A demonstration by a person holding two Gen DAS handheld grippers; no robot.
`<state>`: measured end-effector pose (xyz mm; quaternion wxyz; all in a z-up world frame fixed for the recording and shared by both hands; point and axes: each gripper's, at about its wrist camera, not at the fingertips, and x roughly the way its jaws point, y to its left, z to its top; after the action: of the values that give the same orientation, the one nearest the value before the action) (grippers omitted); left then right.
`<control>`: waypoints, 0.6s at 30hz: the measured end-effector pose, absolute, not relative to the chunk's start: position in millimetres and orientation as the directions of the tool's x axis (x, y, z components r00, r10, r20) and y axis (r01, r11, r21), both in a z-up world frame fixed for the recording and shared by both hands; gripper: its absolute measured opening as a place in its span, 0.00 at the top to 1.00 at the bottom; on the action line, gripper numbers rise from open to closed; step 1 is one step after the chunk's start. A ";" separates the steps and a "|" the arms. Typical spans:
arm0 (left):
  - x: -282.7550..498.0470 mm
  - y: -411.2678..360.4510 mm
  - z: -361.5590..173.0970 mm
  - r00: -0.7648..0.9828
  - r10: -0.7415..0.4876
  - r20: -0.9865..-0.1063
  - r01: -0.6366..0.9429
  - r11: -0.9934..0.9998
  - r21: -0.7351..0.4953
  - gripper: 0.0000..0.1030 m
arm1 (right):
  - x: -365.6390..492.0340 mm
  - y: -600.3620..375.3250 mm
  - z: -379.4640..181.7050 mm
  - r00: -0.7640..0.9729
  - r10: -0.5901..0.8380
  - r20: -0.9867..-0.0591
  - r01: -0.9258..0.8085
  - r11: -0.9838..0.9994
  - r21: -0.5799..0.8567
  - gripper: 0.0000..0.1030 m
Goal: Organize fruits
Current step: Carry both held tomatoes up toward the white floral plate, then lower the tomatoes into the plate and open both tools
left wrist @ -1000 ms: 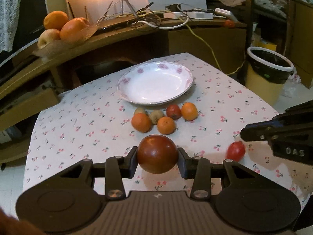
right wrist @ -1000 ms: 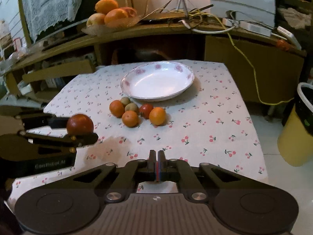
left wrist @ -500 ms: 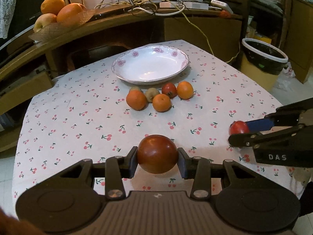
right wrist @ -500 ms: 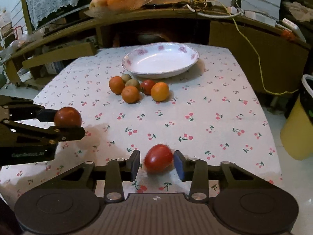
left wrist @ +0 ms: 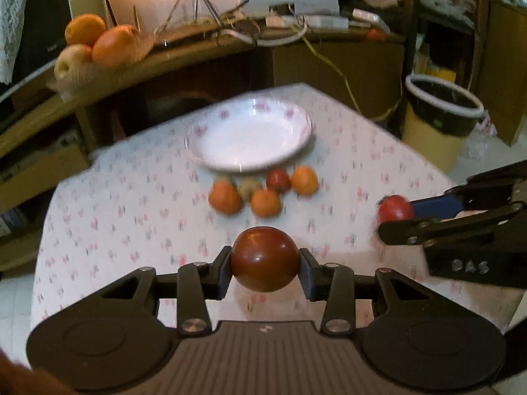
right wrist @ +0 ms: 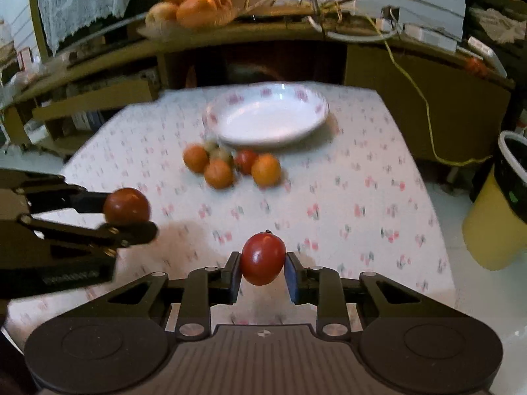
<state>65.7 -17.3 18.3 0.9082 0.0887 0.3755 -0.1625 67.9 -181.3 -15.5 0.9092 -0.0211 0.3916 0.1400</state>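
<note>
White plate point(left wrist: 250, 141) sits near table's point(left wrist: 98, 197) far edge.

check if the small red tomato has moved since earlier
Yes: the small red tomato lay on the tablecloth; now it is off it, clamped by the right gripper.

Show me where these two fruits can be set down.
The white plate is empty. Bare cloth also lies between the fruit cluster and both grippers, and along the tablecloth toward the bin. It is crowded right in front of the plate.
</note>
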 end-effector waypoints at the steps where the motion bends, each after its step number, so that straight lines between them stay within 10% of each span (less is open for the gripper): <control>1: 71.6 -18.3 25.1 0.673 -0.238 -0.700 0.361 0.932 0.030 0.55 | 72.2 -179.5 -8.8 0.657 0.247 -0.712 -0.270 0.959 0.083 0.72; 18: 197.1 -25.0 9.3 0.674 -0.182 -0.716 0.286 0.958 0.026 0.56 | 194.3 -167.5 -1.4 0.689 0.240 -0.683 -0.259 0.963 0.077 0.71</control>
<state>197.1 -25.0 9.3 0.9125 0.0677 0.3826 -0.1280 194.3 -167.5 -1.4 0.9190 -0.0129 0.3699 0.1360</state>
